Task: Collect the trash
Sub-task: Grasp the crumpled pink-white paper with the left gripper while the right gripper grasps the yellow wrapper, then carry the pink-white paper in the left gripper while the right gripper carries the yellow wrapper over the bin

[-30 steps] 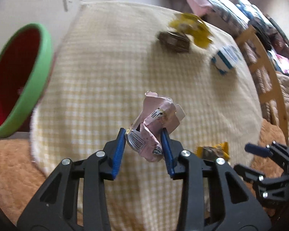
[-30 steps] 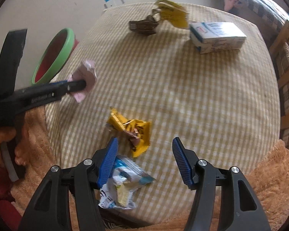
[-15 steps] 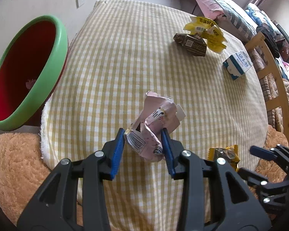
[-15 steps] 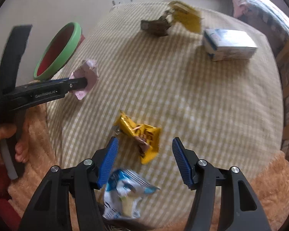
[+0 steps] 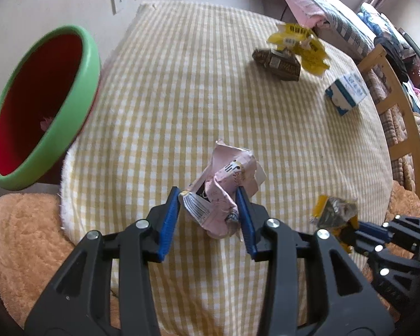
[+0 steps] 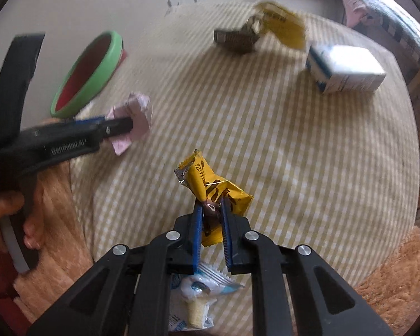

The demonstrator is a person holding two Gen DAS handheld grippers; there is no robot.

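Yellow-checked cloth covers the surface, where the left tongs (image 5: 210,210) clamp a crumpled pink wrapper (image 5: 224,184) and the right tongs (image 6: 211,224) pinch a yellow wrapper (image 6: 210,184), both lifted, presumably bound for the green-rimmed bin (image 5: 89,56) beside the surface's edge.

Two wrist cams, both looking down at the checked table (image 5: 198,89)

Left cam sits near its left edge, right cam near its near edge; both face far and share the bin (image 6: 89,70) and far wrappers (image 5: 291,53).
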